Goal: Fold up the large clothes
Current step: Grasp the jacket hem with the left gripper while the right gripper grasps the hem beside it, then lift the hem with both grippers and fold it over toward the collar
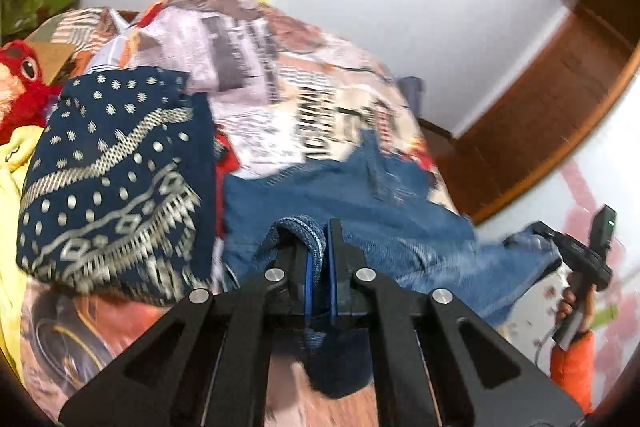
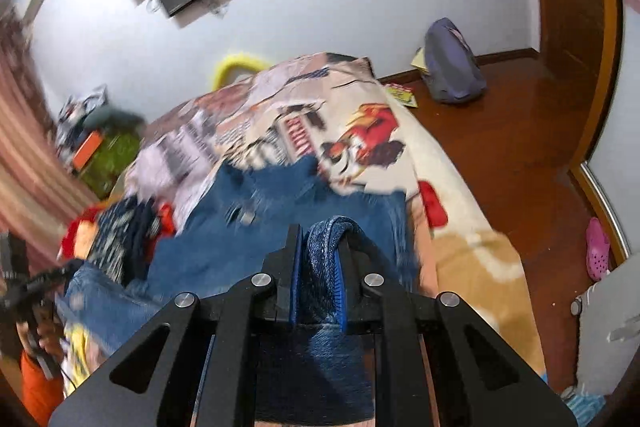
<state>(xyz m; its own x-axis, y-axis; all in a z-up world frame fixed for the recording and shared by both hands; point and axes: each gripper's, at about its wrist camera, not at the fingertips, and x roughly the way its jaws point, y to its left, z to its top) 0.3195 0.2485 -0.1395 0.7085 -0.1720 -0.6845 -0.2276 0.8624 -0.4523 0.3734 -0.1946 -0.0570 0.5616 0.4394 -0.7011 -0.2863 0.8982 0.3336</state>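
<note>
A: Where are the grippers?
B: The left gripper (image 1: 318,247) and the right gripper (image 2: 318,247) each pinch a thick fold of the blue jeans (image 1: 352,195), at 6 o'clock.

A: Progress?
B: Early, I'd judge: denim sprawls unfolded toward 12 over the printed bedspread (image 2: 360,99). A folded navy patterned cloth (image 1: 116,179) sits at 9.
</note>
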